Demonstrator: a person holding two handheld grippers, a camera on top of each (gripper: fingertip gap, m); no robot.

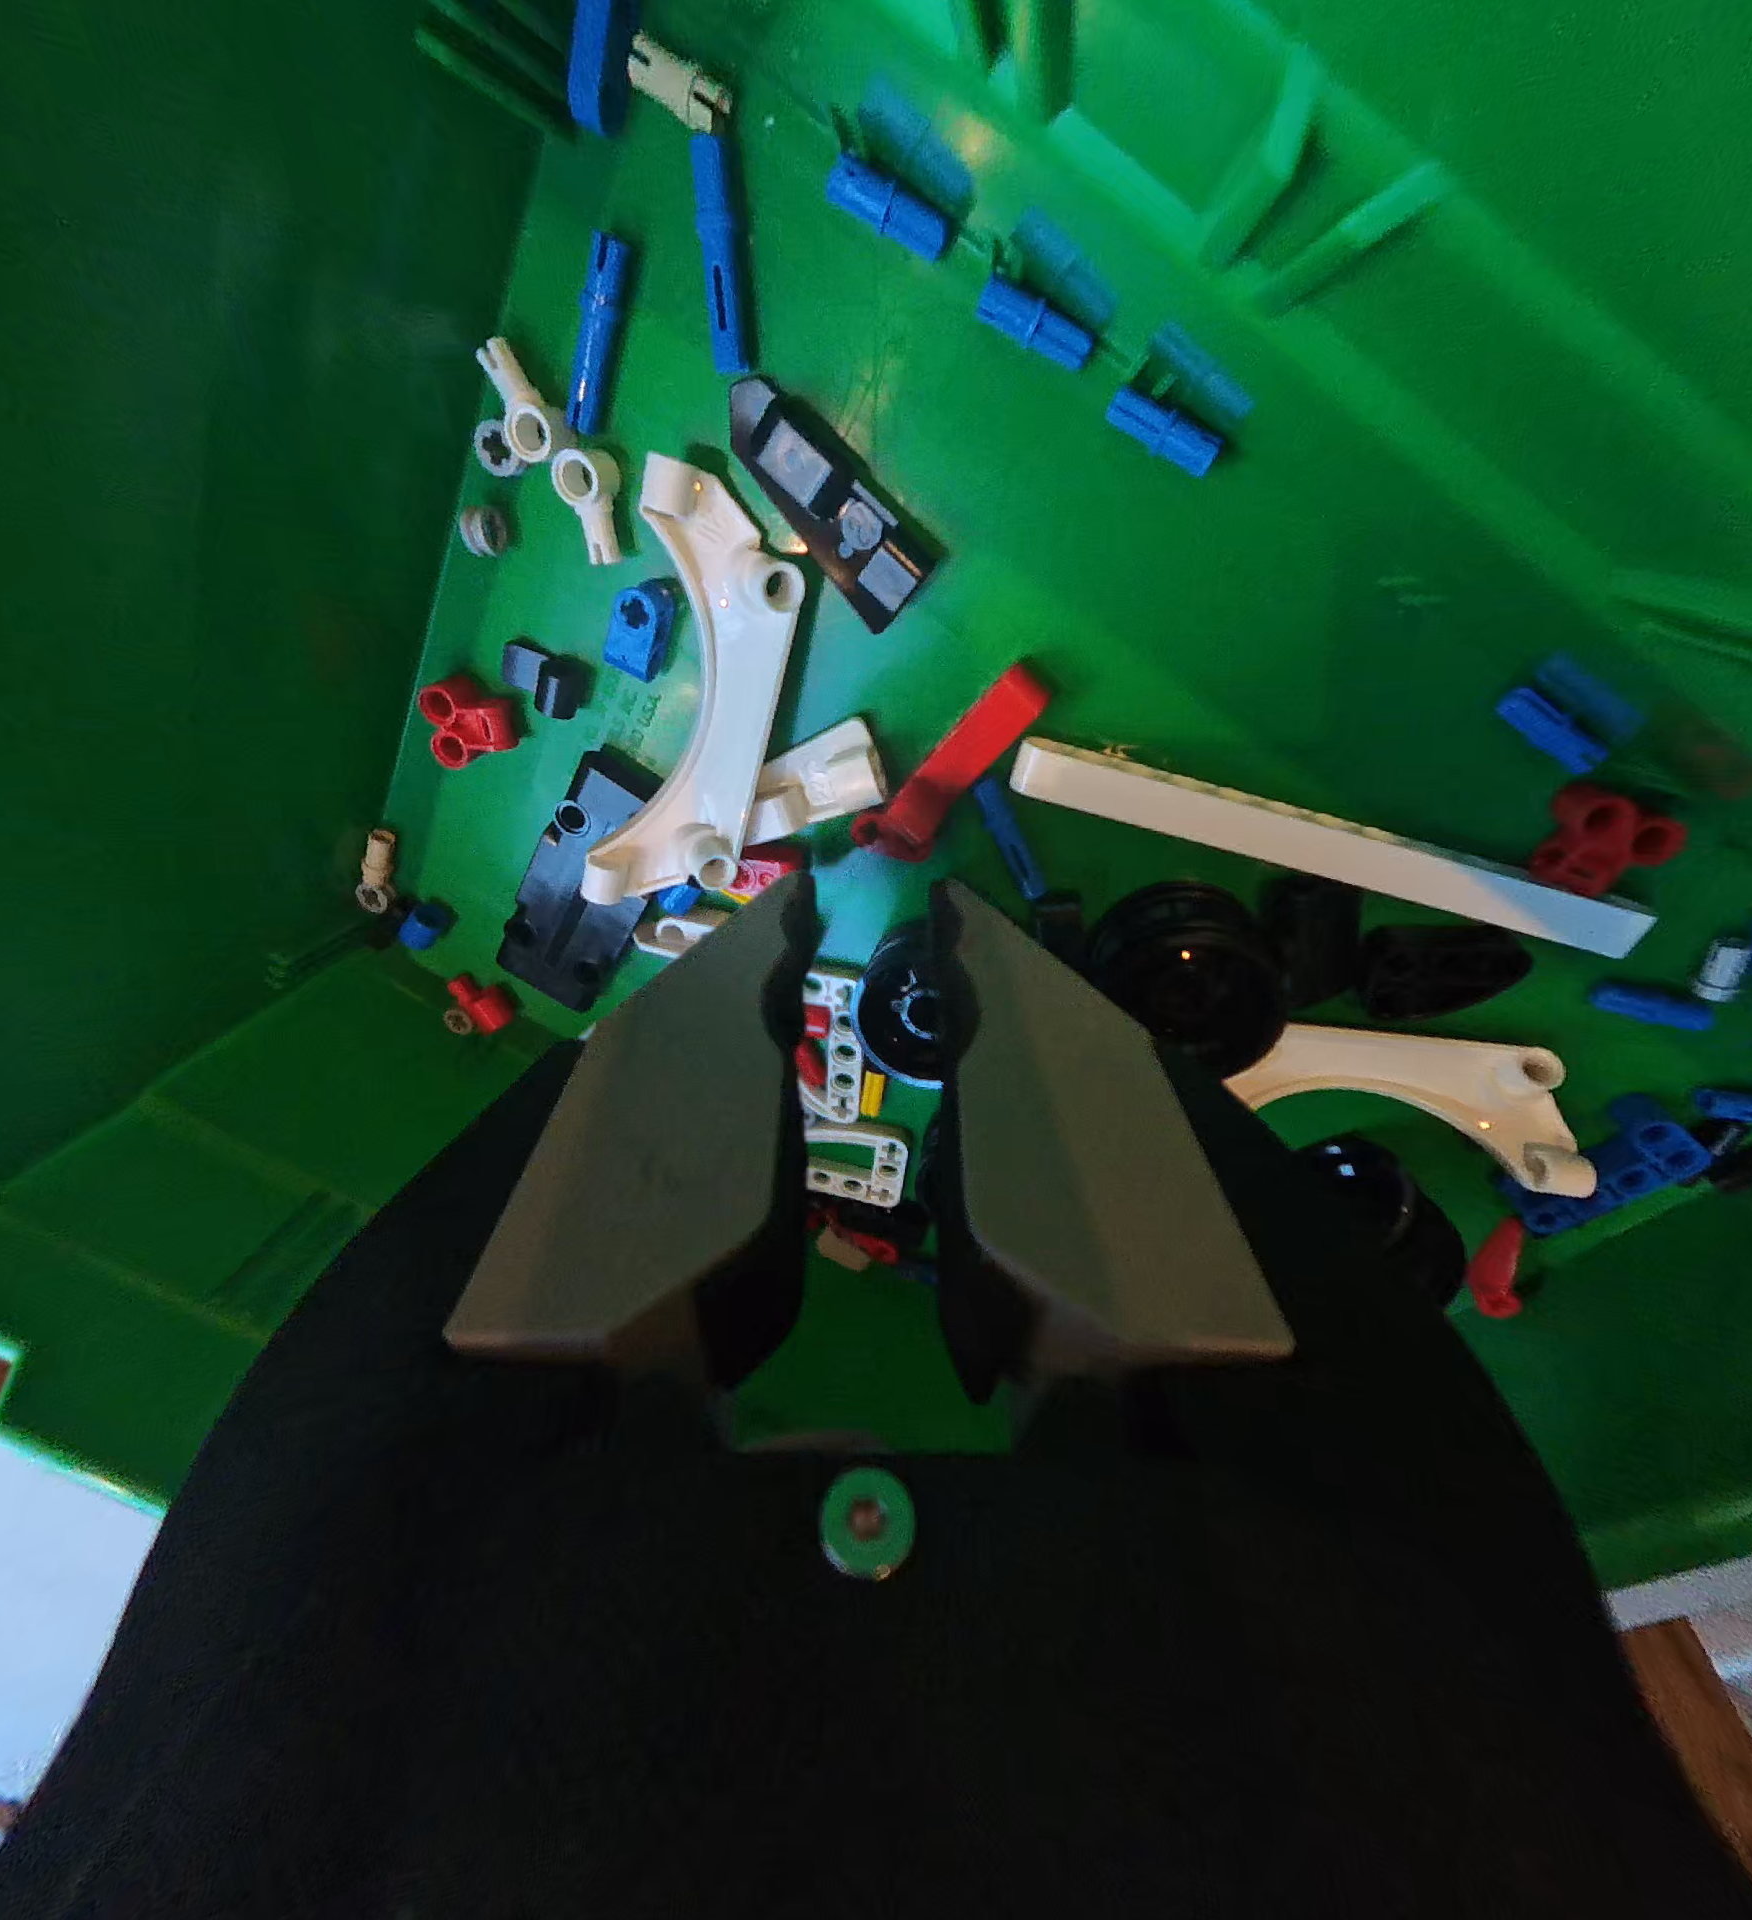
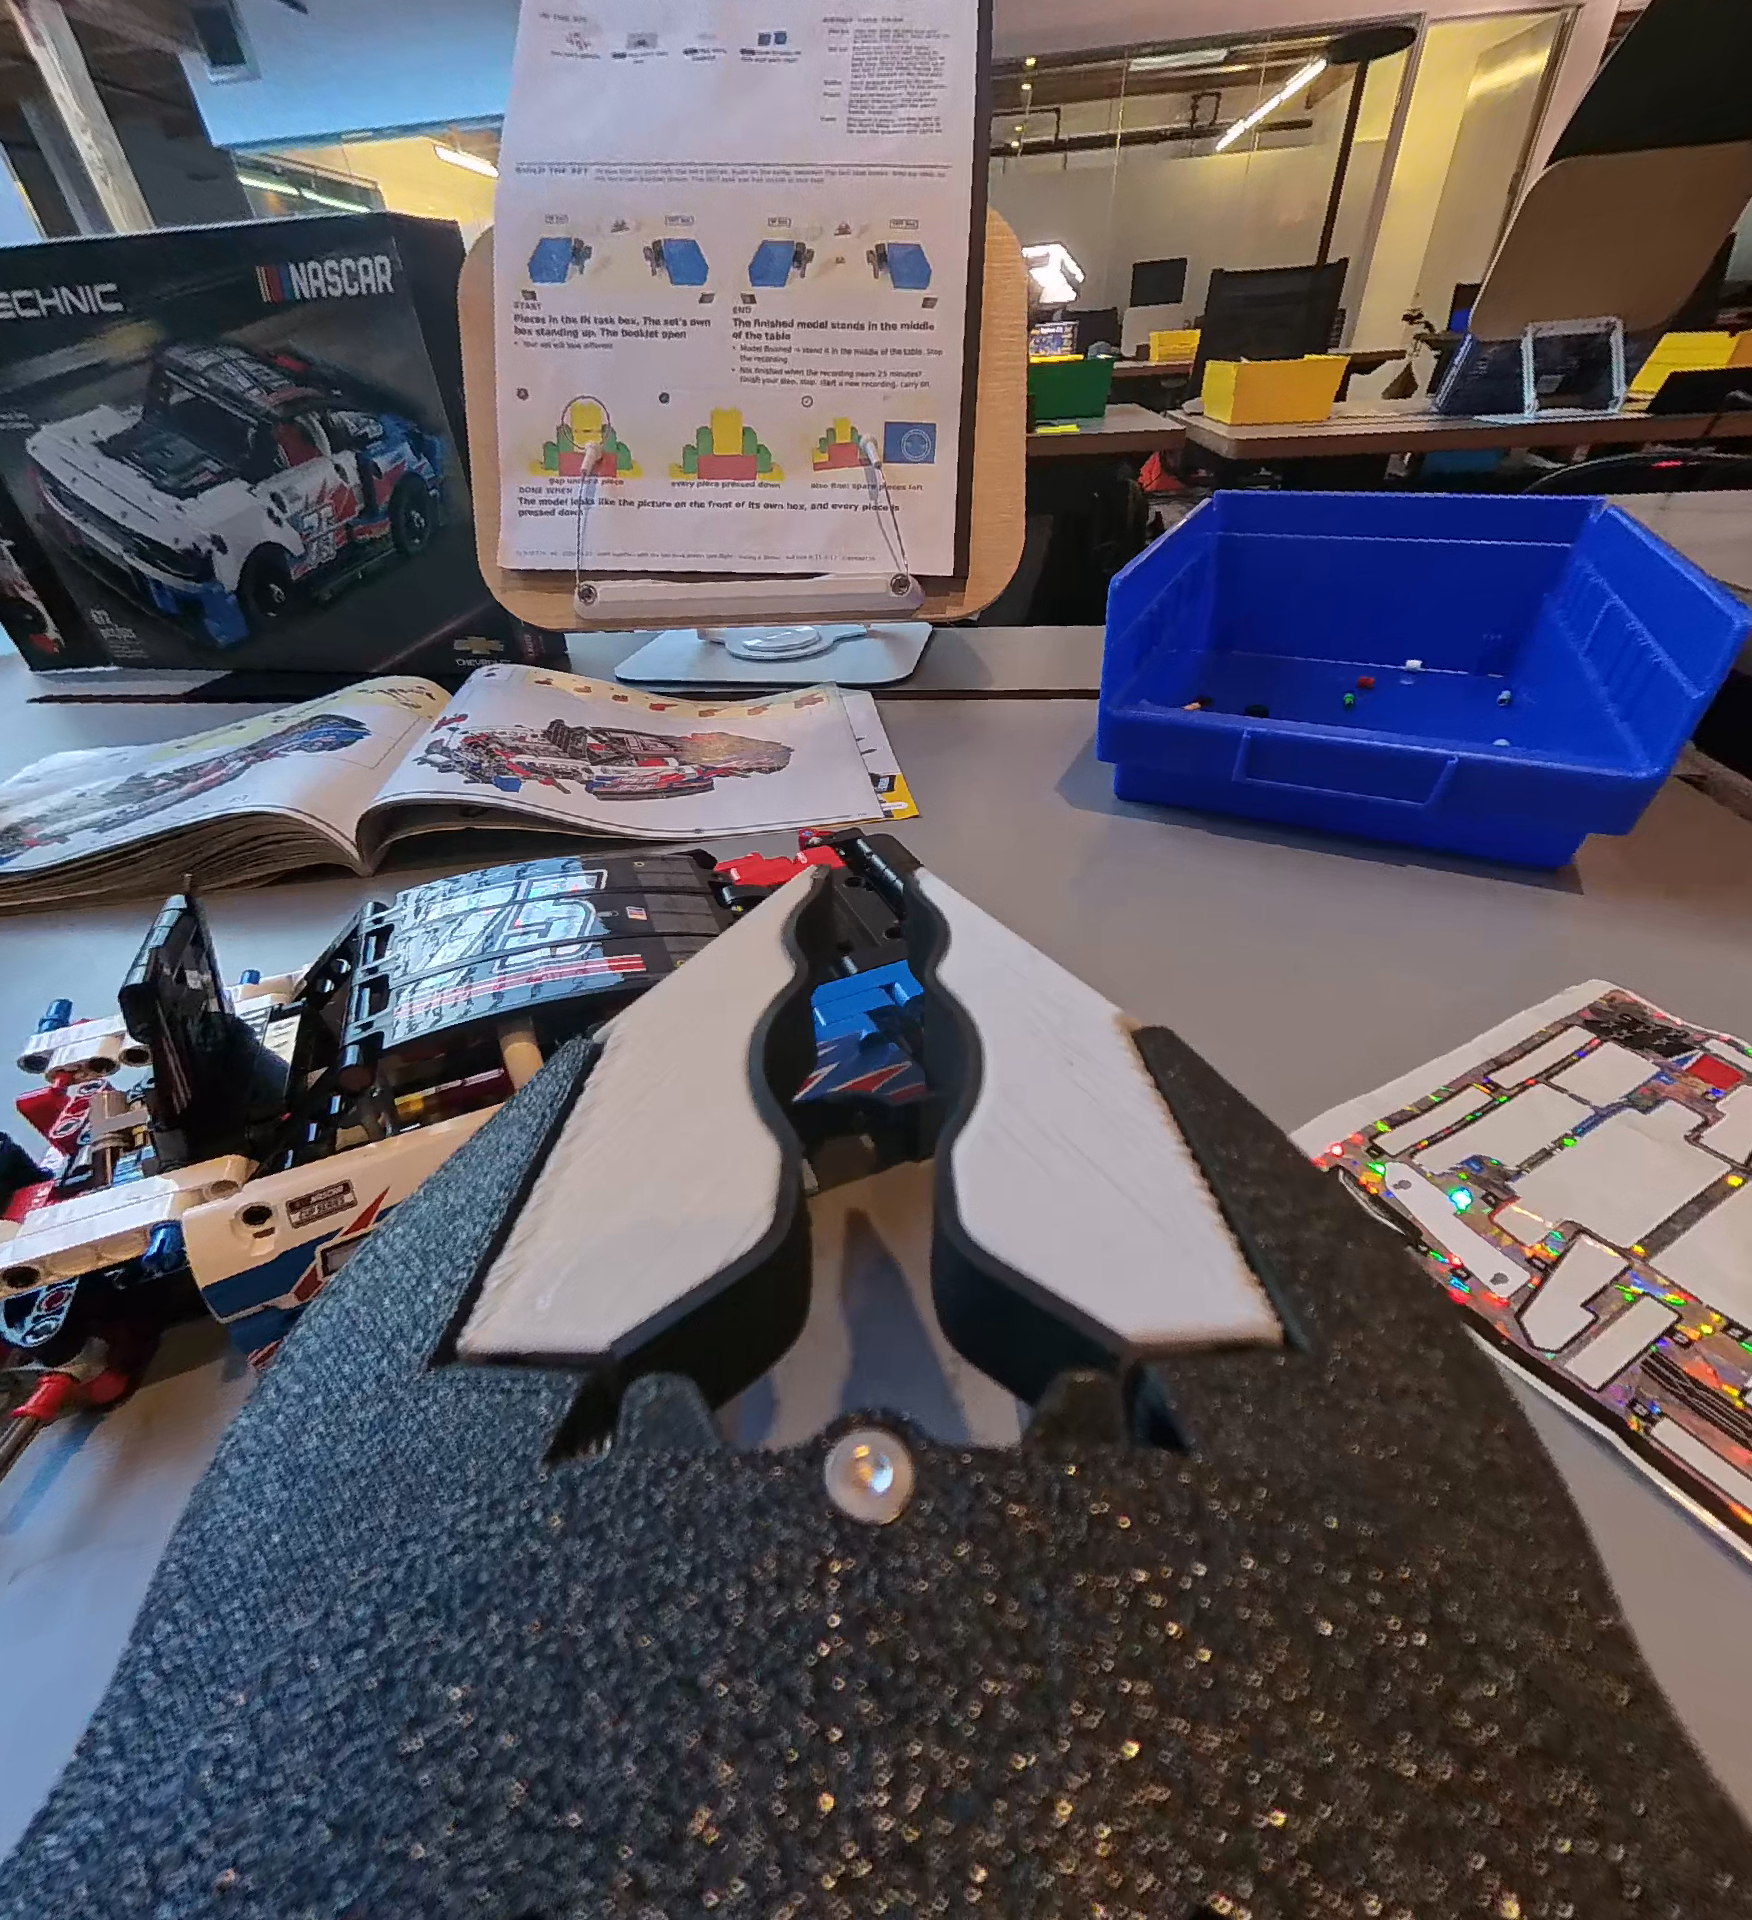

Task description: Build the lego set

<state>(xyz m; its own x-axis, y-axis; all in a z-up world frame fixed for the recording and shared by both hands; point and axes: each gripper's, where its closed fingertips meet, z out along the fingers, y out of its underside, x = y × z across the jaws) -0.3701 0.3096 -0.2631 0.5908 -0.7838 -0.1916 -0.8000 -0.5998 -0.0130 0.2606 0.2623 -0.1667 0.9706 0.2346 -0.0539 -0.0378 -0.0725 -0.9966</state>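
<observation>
1. The left gripper (image 1: pixel 872 914) hangs with jaws parted and empty inside the green bin (image 1: pixel 176 520), above a black wheel (image 1: pixel 911 1003) near the bin's front edge.
2. To pick well, lower straight and close squarely on one piece.
3. The right gripper (image 2: pixel 867 883) straddles the half-built car (image 2: pixel 498 977) on the table's left side; whether it clamps the car I cannot tell.

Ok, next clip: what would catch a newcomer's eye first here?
Probably the half-built race car model on the grey table, with the right gripper at its rear. Then the green bin strewn with loose pieces, the left gripper open above a black wheel.
</observation>
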